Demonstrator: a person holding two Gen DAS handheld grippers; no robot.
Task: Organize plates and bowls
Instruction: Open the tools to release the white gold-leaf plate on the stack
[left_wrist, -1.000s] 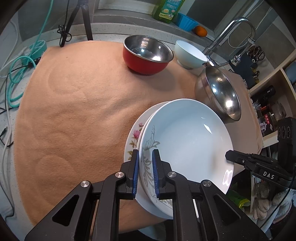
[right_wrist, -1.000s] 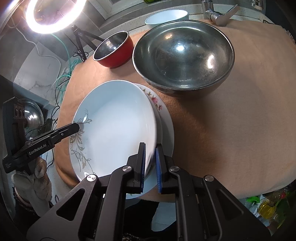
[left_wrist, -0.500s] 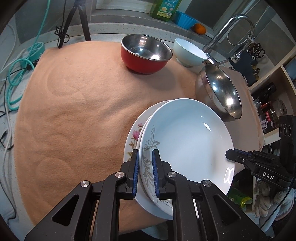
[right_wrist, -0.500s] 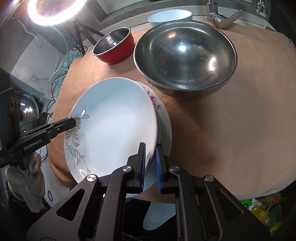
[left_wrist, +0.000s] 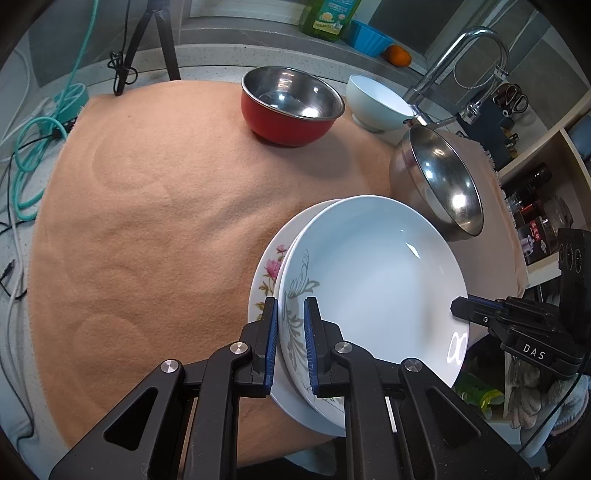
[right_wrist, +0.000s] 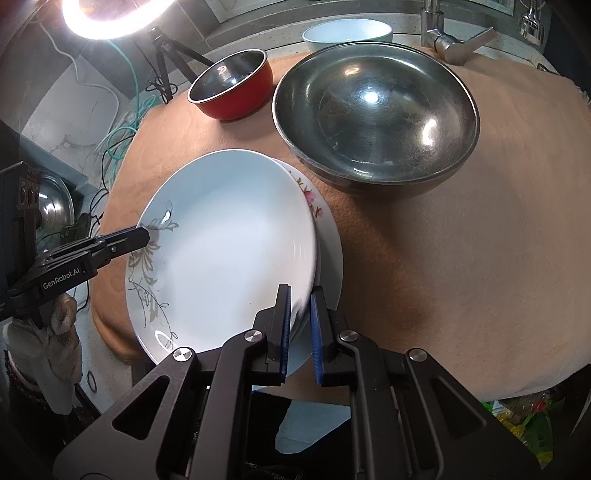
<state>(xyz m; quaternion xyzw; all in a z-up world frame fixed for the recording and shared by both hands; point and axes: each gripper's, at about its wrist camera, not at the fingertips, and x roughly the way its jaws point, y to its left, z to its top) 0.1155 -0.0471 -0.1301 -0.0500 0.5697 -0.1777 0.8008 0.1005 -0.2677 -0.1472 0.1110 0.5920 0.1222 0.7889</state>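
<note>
peach cloth over counter (left_wrist: 155, 221); left gripper (left_wrist: 290, 347) and right gripper (right_wrist: 300, 325) are each pinching opposite rims of grey-leaf plate (left_wrist: 369, 280), lying directly above rose plate (left_wrist: 266, 273).

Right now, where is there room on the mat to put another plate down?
The big bare stretch of peach mat left of the plate stack, in front of the red bowl. Crowded: the steel bowl and pale blue bowl by the tap.

glossy plate (left_wrist: 373, 273) (matt cloth (left_wrist: 147, 221))
</note>
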